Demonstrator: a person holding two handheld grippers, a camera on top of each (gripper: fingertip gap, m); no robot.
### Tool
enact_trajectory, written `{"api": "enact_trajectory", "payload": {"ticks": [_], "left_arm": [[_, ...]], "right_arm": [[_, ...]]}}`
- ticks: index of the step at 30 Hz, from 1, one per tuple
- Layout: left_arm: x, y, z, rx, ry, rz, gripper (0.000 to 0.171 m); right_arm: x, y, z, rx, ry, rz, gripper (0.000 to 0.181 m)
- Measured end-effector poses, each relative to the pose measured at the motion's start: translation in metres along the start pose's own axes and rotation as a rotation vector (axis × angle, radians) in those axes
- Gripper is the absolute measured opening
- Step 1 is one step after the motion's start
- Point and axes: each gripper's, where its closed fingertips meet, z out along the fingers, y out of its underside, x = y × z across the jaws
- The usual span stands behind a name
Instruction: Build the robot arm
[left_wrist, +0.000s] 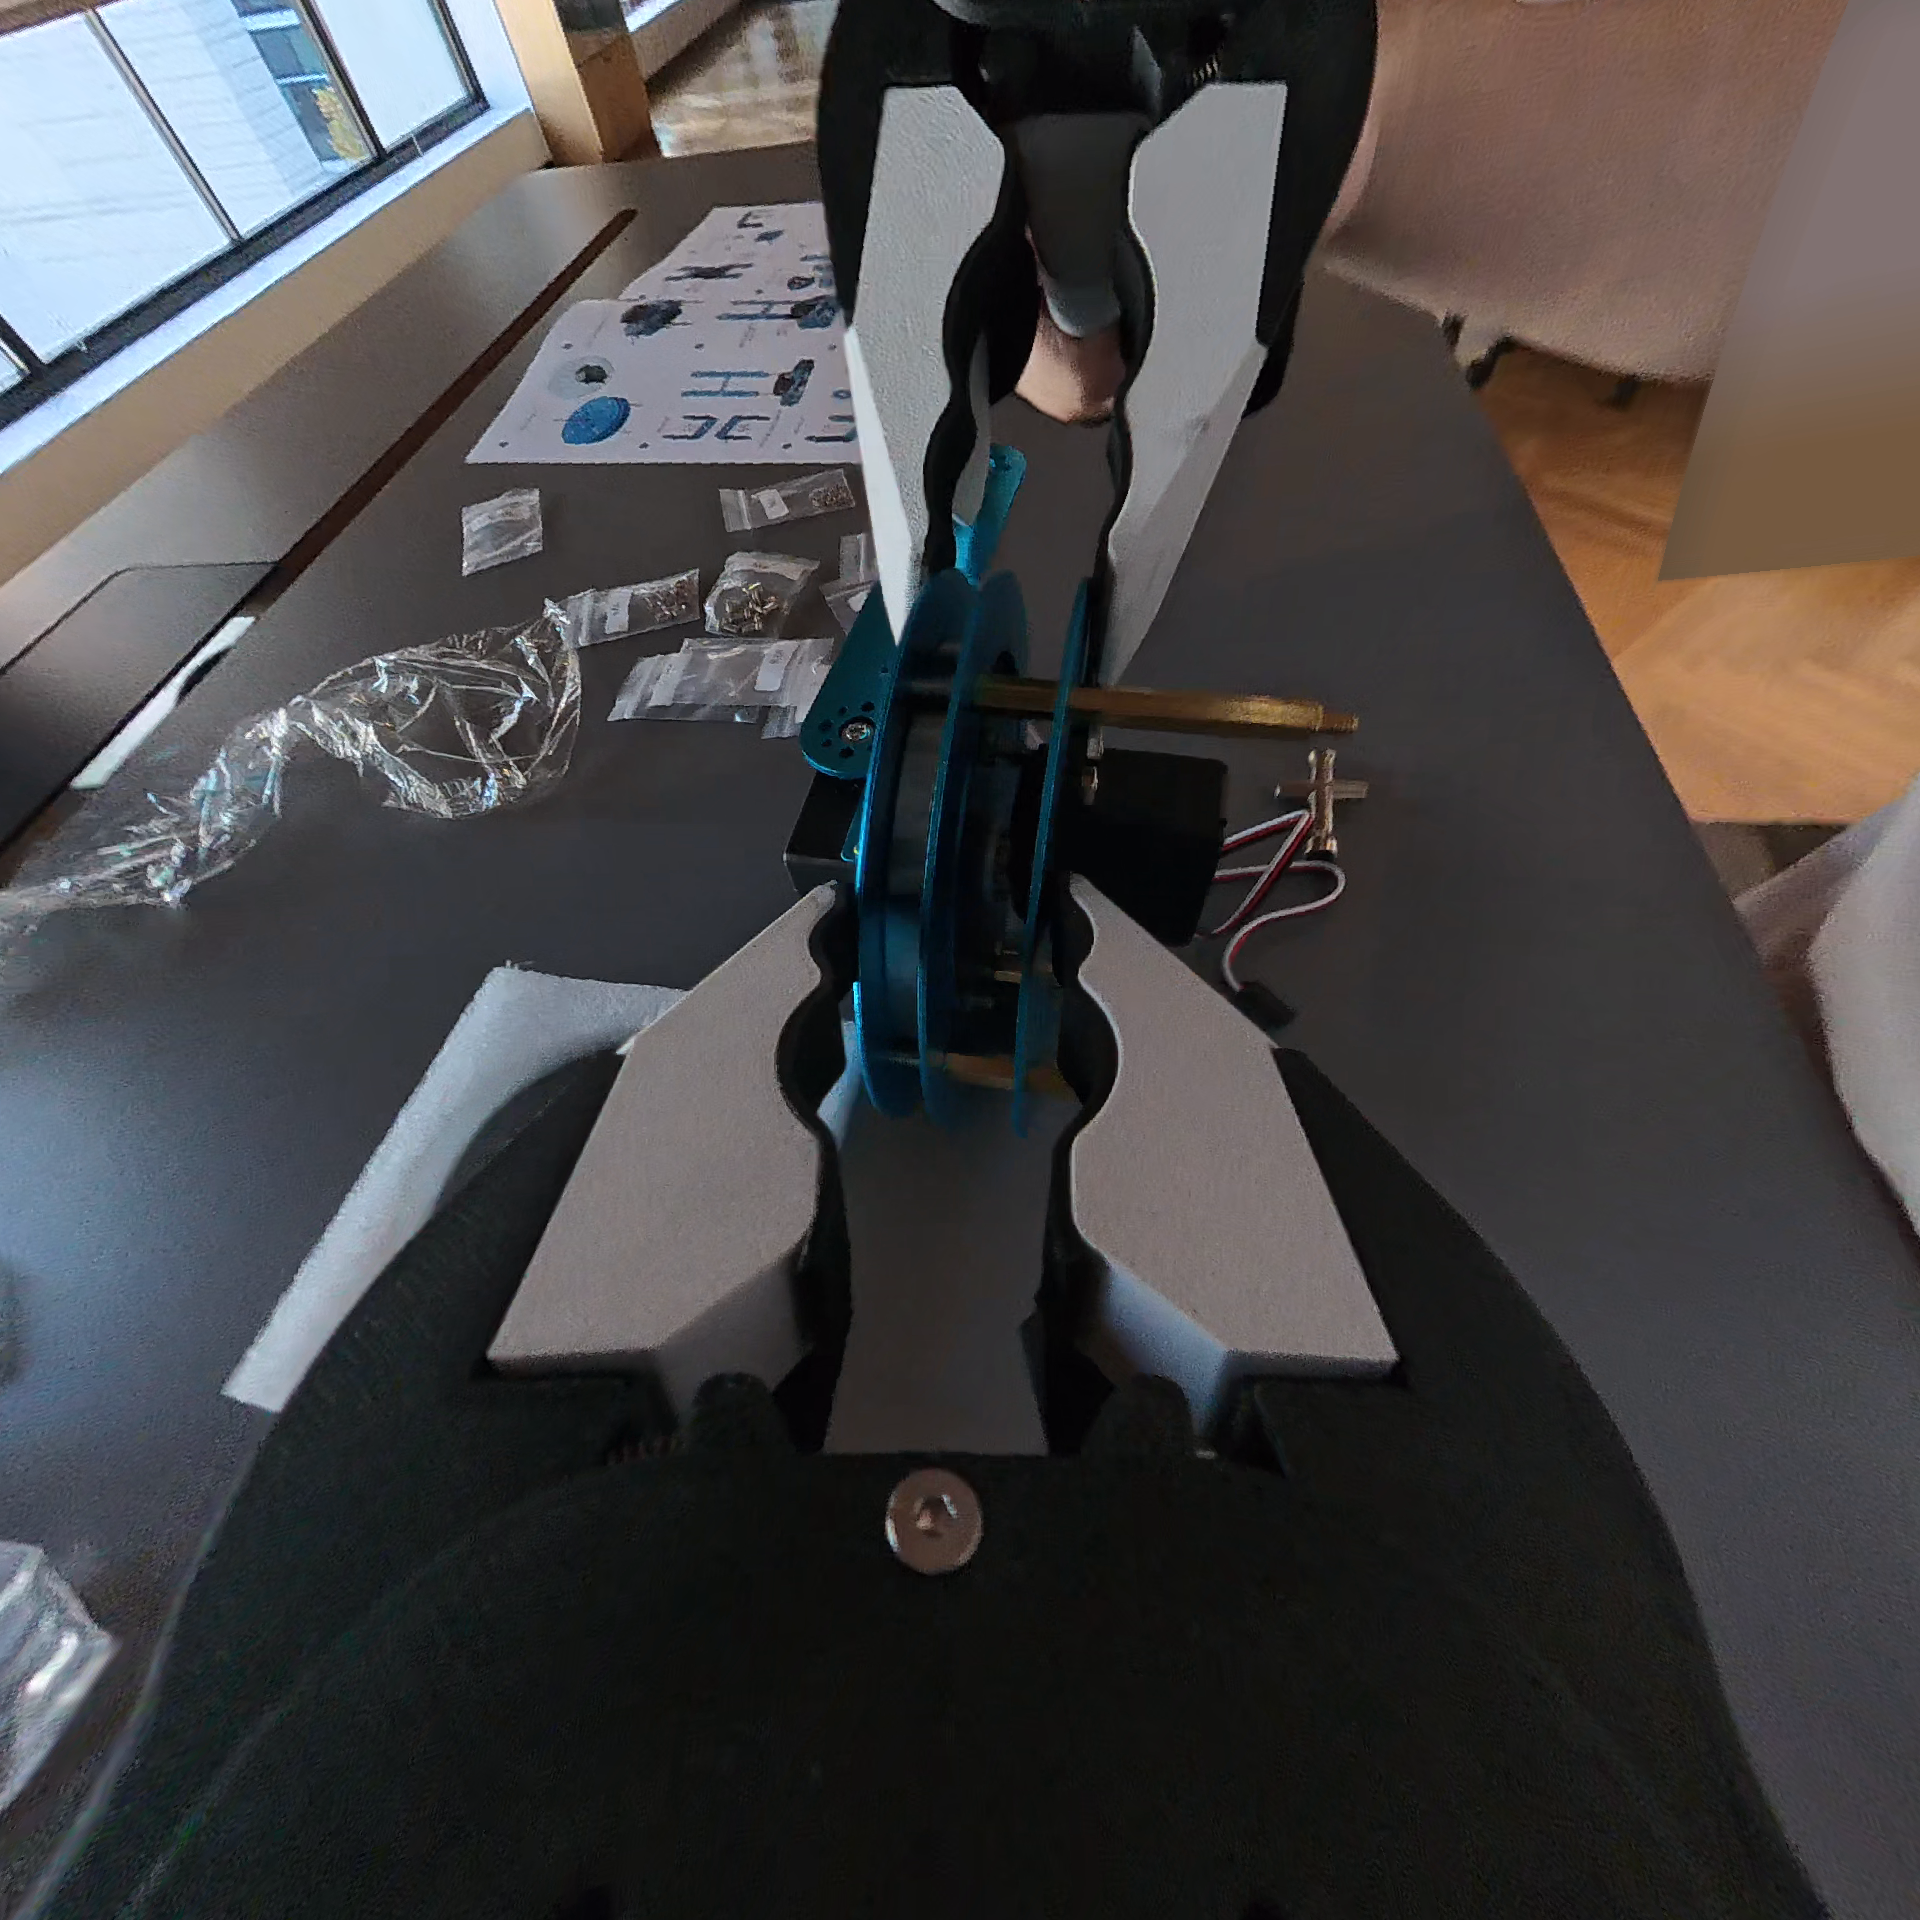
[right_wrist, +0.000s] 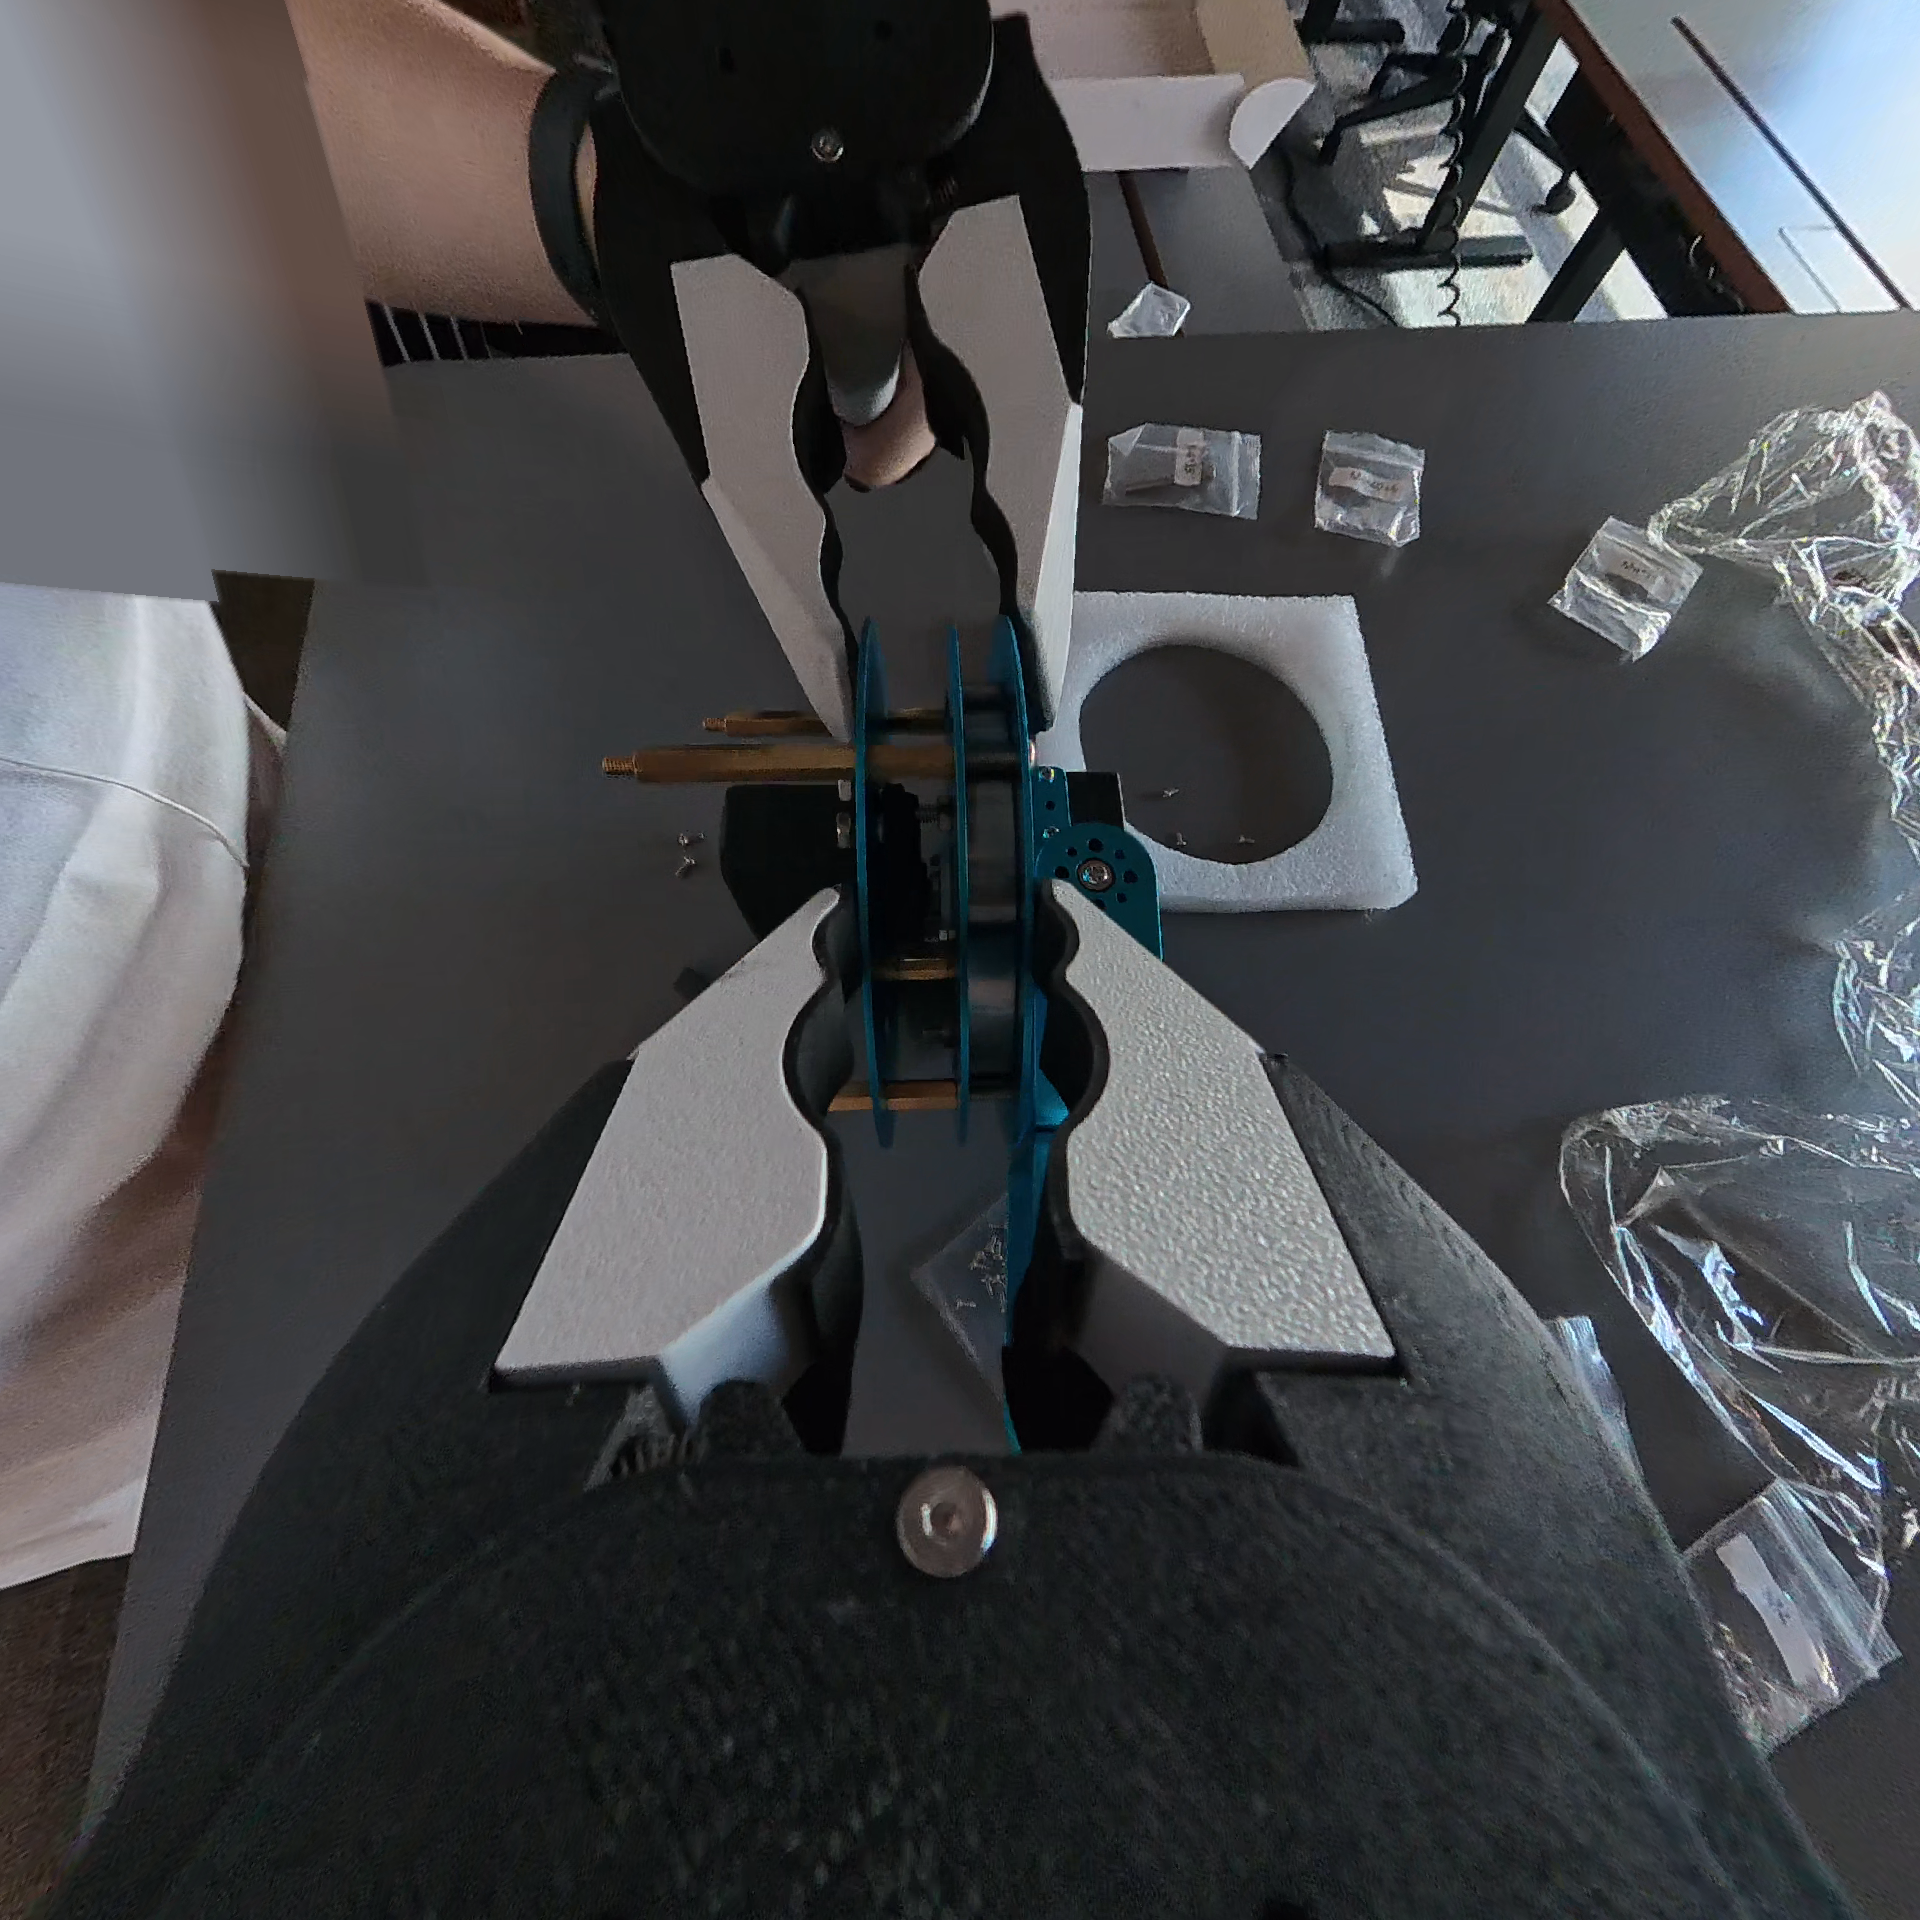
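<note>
Clamping blue metal disc assembly (left_wrist: 951, 883) | left tongs (left_wrist: 951, 914) | right tongs (right_wrist: 940, 914)

Dark grey table (left_wrist: 1507, 644), matte. Windows (left_wrist: 208, 125) far left of table, daylight coming in, pale wall outside. Wood floor (left_wrist: 1714, 665) right of table, herringbone pattern. Black chair frames (right_wrist: 1455, 135) beyond table's far edge in right wrist view.

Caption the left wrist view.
Both grippers, left and right, clamp a blue metal disc assembly above the dark grey table.
</note>
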Motion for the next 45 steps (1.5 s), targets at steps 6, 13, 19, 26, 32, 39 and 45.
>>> {"api": "enact_trajectory", "payload": {"ticks": [6,13,19,26,32,39,45], "left_arm": [[0.003,-0.001,0.002,0.037,-0.047,-0.039,0.040],[0.006,-0.004,0.002,0.074,-0.041,-0.003,0.033],[0.006,-0.005,0.002,0.117,0.019,-0.021,0.033],[0.007,-0.002,-0.002,0.129,0.036,-0.036,0.032],[0.010,-0.002,-0.004,0.145,0.055,-0.037,0.033],[0.010,-0.003,-0.004,0.161,0.086,-0.036,0.033],[0.010,-0.005,-0.003,0.167,0.093,-0.032,0.033]], "right_arm": [[-0.003,-0.003,0.001,0.059,0.012,-0.033,0.031],[-0.002,-0.010,-0.003,0.189,-0.055,0.001,0.038],[0.045,-0.043,-0.044,0.430,-0.267,0.218,0.026],[0.102,-0.012,0.051,0.001,-0.278,-0.007,0.017],[0.082,0.026,0.099,-0.284,-0.398,-0.109,0.007],[0.103,0.014,0.077,-0.155,-0.249,-0.133,0.008],[0.132,0.025,-0.046,0.032,0.211,-0.038,0.012]]}}
